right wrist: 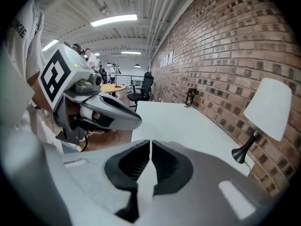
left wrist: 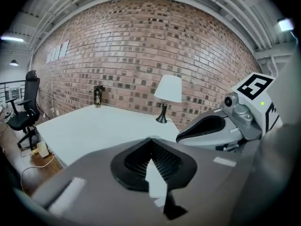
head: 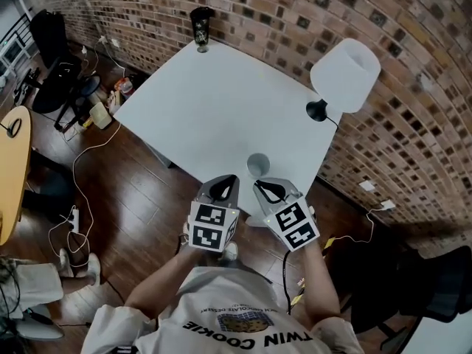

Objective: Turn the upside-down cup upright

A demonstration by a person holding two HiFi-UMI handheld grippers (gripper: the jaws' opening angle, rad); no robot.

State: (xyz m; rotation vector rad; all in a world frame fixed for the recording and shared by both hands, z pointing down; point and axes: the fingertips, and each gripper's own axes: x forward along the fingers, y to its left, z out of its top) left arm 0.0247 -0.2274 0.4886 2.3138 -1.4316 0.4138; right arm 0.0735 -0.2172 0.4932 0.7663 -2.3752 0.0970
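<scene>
A small pale cup (head: 258,165) stands near the front edge of the white table (head: 206,109), its round mouth facing up. My left gripper (head: 227,179) hovers just in front of it on the left, jaws shut with nothing between them. Beside it, my right gripper (head: 264,185) is also shut and empty, its tips just short of the cup. In the left gripper view the left gripper (left wrist: 151,140) shows closed tips, with the right gripper (left wrist: 207,128) alongside. The right gripper view shows the right gripper (right wrist: 150,141) closed too. Both gripper views hide the cup behind the jaws.
A white-shaded lamp (head: 345,76) on a black base stands at the table's right corner by the brick wall. A dark bottle (head: 201,28) stands at the far corner. Cables, a black chair (head: 63,87) and a yellow table (head: 11,168) lie on the wooden floor to the left.
</scene>
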